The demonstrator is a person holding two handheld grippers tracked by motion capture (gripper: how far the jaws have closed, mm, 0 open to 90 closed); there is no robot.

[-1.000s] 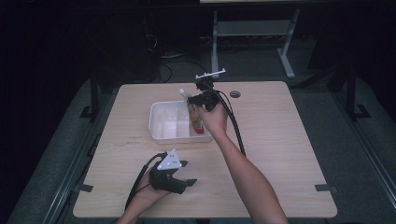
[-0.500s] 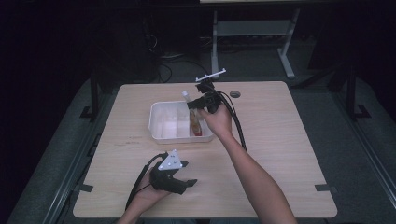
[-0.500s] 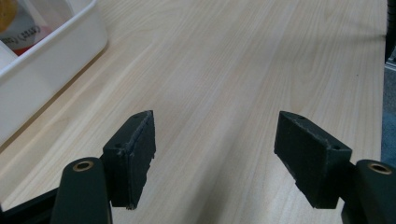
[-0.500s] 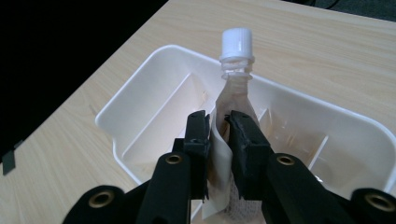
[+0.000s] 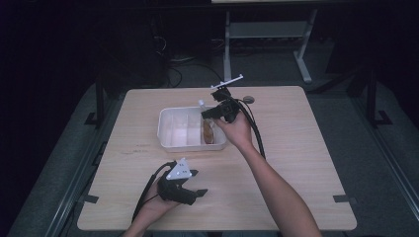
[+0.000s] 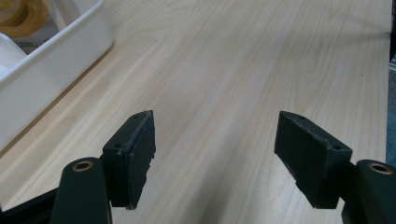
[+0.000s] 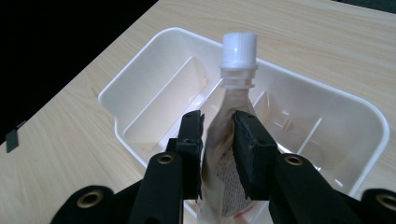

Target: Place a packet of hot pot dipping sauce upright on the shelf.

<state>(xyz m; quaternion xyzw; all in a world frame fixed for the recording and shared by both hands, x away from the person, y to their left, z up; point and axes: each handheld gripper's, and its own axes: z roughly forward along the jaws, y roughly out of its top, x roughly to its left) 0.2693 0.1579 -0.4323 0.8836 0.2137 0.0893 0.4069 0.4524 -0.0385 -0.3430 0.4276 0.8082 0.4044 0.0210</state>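
A brownish spouted pouch (image 7: 226, 140) with a white cap (image 7: 239, 46) stands tilted in the right compartment of the white divided tray (image 7: 140, 51). In the high view the pouch (image 5: 208, 131) rests in the tray (image 5: 168, 129) near the table's middle. My right gripper (image 7: 218, 135) is over it; its jaws have just been opening and stand slightly apart, open, with the pouch between them. My left gripper (image 5: 190, 190) rests open on the wood near the front edge, and its pads (image 6: 135, 154) hold nothing.
A small dark round object (image 5: 250, 99) lies on the table behind the right hand. The tray's outer wall (image 6: 56, 60) is to the left of the left gripper. A metal-framed stand (image 5: 267, 29) is on the floor beyond the table.
The right gripper's jaws have parted around the pouch. The pouch has gone from held upright above the tray to resting in its right compartment. The left gripper has stayed put.
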